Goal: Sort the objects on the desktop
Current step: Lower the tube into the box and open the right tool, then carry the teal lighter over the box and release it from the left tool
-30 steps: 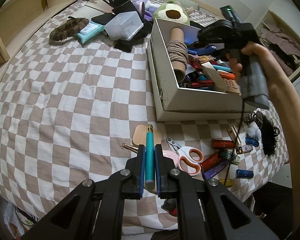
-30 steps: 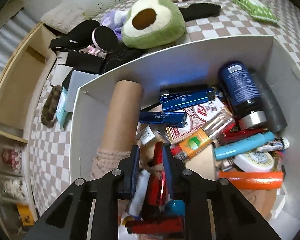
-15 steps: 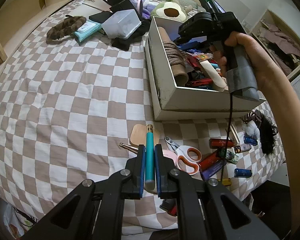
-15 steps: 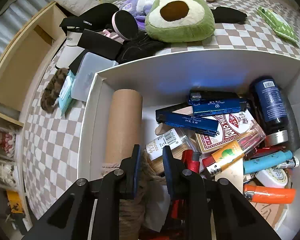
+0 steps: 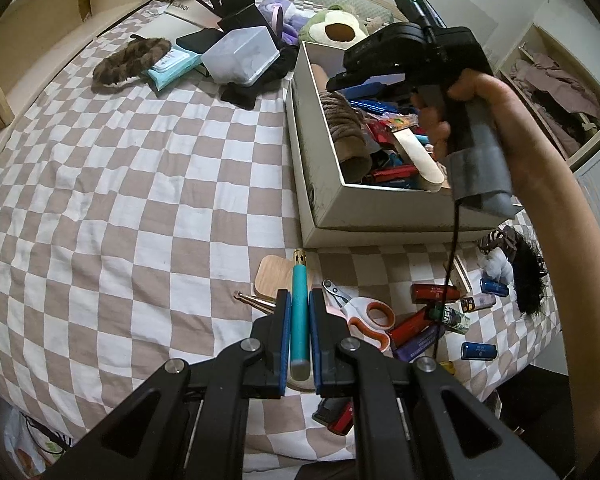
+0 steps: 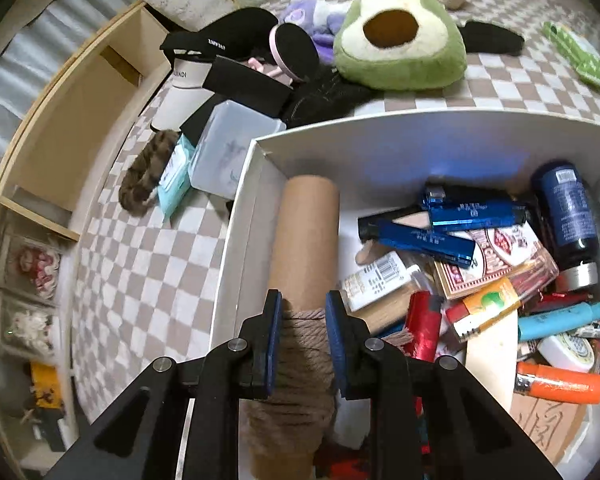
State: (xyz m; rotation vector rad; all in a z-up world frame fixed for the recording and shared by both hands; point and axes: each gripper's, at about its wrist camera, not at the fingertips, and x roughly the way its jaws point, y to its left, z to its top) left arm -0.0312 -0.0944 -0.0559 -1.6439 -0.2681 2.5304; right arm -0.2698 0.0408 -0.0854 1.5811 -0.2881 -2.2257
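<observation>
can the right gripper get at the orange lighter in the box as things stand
Probably yes. The right gripper hangs over the open white box with nothing between its fingers, and the orange lighter lies on top of the pile at the box's near right, uncovered. Neighbouring items crowd its sides, so closing on it may be fiddly.

Left gripper [image 5: 299, 332] low in front of camera, fingers pointing forward, jaws closed with only narrow gap between blue pads [image 5: 285, 328]. Right hand [image 5: 466, 110] wraps handle of right gripper [image 6: 302, 334], forearm bare, entering from right. Right gripper raised, angled downward, jaws parted, blue pads [image 6: 274, 338] clearly apart.
</observation>
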